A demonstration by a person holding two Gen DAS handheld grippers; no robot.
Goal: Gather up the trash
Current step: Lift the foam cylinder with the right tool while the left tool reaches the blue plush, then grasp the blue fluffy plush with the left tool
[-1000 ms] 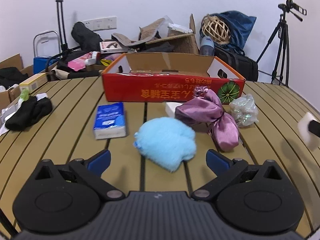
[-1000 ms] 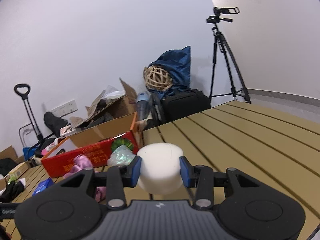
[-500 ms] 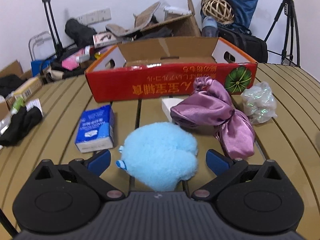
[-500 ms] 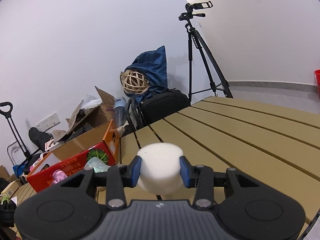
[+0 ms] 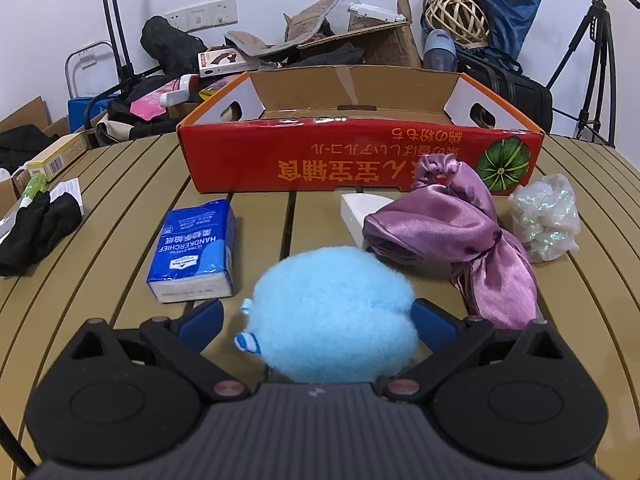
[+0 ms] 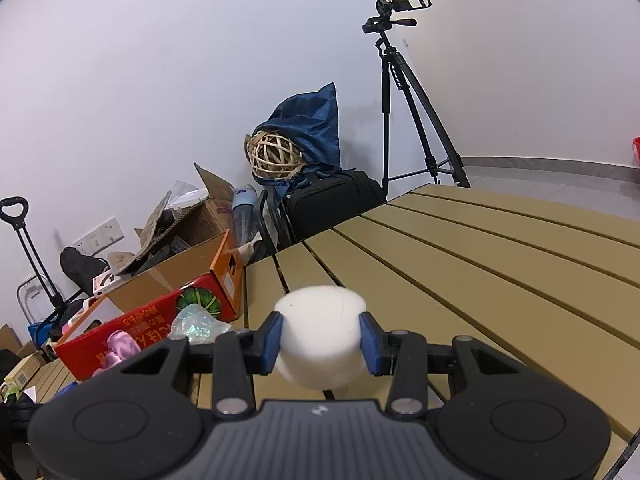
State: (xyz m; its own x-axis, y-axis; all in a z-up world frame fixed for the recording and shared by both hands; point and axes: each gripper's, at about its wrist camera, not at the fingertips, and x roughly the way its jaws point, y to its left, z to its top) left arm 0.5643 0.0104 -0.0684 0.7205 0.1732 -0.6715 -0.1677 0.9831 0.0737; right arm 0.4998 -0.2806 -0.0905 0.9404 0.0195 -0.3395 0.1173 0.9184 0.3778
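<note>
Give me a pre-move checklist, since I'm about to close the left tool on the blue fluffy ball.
1. Blue fluffy ball sits between the left tool pads: ok.
2. Left pads wide enough apart: ok.
3. Tissue pack outside the pads: ok.
4. Purple satin cloth clear of the right-hand pad: cannot tell, it lies close.
5. Right tool grips the white foam piece: ok.
6. Red box open on top: ok.

White wedge (image 5: 362, 208) half hidden behind the purple satin cloth (image 5: 448, 236) — full shape unclear. Left of the red box (image 5: 352, 164), black fabric (image 5: 30, 236) is cut by frame edge. Box floor unseen behind its front wall.
</note>
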